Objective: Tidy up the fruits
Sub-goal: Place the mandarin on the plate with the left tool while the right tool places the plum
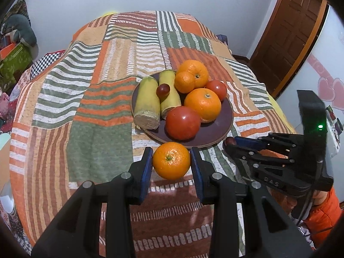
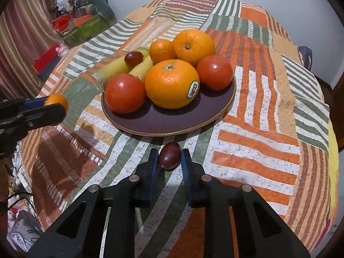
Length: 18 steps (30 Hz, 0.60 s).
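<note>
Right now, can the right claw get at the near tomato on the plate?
Probably not yet: the right claw is shut on a dark grape. The path to the near tomato on the plate looks open, but the claw is occupied.

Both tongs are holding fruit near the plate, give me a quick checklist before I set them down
1. Left tongs clamped on the small orange: ok.
2. Right tongs clamped on the dark grape: ok.
3. Bare spot on the plate at its near side: ok.
4. Fruit on the plate settled, second grape resting on the bananas: cannot tell if stable.
5. Tongs apart from each other: ok.
</note>
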Tool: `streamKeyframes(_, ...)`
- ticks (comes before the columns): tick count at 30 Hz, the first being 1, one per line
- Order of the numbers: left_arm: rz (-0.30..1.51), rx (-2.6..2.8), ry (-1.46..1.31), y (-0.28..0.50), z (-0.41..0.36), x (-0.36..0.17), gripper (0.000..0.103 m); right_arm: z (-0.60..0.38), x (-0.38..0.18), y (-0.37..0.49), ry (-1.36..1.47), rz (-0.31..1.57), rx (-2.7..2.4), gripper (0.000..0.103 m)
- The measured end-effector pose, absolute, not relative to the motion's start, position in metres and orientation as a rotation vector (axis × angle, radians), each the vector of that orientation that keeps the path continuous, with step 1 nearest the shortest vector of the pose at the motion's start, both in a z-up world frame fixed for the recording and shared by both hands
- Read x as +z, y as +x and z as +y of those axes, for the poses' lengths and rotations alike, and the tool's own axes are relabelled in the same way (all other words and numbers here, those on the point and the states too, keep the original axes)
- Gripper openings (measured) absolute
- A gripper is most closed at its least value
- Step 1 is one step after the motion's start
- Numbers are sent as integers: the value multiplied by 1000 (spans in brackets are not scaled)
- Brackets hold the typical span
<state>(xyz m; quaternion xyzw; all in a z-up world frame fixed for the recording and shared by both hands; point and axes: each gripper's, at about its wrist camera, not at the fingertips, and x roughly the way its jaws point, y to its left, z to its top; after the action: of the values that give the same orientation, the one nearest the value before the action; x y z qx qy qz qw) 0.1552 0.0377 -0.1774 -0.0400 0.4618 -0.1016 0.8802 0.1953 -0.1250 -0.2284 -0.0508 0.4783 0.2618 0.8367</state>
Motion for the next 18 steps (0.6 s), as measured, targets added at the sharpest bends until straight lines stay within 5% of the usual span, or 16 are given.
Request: streamKeyframes(18,902,-233,-53,207,18,-158,35,-139,-180,216,-93,841,529,20)
